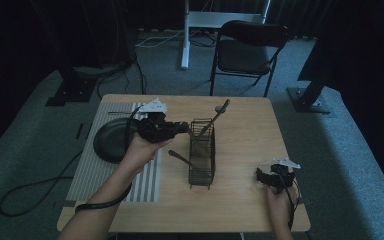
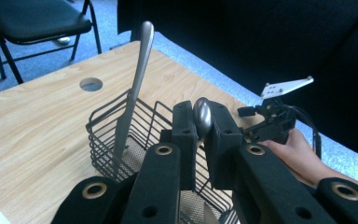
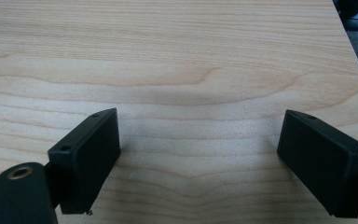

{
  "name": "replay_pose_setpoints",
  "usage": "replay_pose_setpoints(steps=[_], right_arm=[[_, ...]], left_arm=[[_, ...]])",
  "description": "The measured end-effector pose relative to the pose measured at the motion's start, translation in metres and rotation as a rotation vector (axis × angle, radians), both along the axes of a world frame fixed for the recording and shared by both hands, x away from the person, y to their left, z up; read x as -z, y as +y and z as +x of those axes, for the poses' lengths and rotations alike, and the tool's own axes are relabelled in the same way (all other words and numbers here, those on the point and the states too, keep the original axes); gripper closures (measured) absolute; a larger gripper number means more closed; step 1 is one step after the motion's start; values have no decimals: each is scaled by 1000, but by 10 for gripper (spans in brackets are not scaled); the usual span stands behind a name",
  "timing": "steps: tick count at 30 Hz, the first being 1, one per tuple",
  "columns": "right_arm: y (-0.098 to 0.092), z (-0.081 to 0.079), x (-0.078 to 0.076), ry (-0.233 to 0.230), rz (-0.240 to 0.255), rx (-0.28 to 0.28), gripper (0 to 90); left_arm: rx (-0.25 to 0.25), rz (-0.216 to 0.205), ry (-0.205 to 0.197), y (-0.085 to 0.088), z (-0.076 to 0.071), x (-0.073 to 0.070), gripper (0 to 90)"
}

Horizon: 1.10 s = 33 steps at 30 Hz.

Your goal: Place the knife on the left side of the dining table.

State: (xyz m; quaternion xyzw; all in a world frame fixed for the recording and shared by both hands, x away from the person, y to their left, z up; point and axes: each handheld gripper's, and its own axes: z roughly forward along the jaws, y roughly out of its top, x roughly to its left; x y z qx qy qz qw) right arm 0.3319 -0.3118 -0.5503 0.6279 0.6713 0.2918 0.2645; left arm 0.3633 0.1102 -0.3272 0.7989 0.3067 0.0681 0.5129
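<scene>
The left gripper [image 2: 200,140] clamps a utensil handle [image 2: 202,116], its long axis running down past the jaws into the wire basket [image 1: 202,150] directly ahead. A second utensil [image 2: 133,93] leans inside. Well to its right, the right gripper [image 3: 198,154] gapes empty over the surface [image 3: 177,56].

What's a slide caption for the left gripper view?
Left tool shut on a utensil handle over the wire basket, a second utensil standing inside.
</scene>
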Motion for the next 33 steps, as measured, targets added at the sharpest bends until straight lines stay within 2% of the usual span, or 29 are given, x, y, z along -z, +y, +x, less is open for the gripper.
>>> replay_pose_setpoints(steps=[5, 6, 8, 11, 12, 13, 14, 15, 21, 24, 27, 31, 33], right_arm=[[0, 0, 0, 0, 0, 0, 121], [0, 0, 0, 0, 0, -1, 121], [0, 0, 0, 1, 1, 0, 121], [0, 0, 0, 1, 1, 0, 121], [0, 0, 0, 1, 1, 1, 121], [0, 0, 0, 1, 1, 1, 121], [0, 0, 0, 0, -2, -1, 121], [0, 0, 0, 1, -1, -1, 121], [0, 0, 0, 0, -1, 0, 121], [0, 0, 0, -1, -1, 0, 121], [0, 0, 0, -1, -2, -1, 121], [0, 0, 0, 1, 0, 0, 121], [0, 0, 0, 1, 0, 0, 120]], left_arm=[[6, 6, -22, 5, -7, -12, 840], [-1, -18, -22, 9, -10, -18, 840], [3, -30, -34, 14, -13, -25, 841], [7, -35, -48, 17, -17, -33, 840], [7, -38, -68, 21, -22, -40, 840], [7, -38, -68, 21, -22, -40, 840], [6, -57, -70, 25, -26, -48, 841], [10, -50, -83, 27, -28, -51, 840], [-25, -65, -121, 42, -40, -68, 840], [-40, -81, -118, 49, -42, -72, 840], [-76, -64, -139, 63, -46, -75, 840], [-107, -71, -140, 76, -47, -74, 840], [-150, -54, -136, 86, -47, -69, 840]])
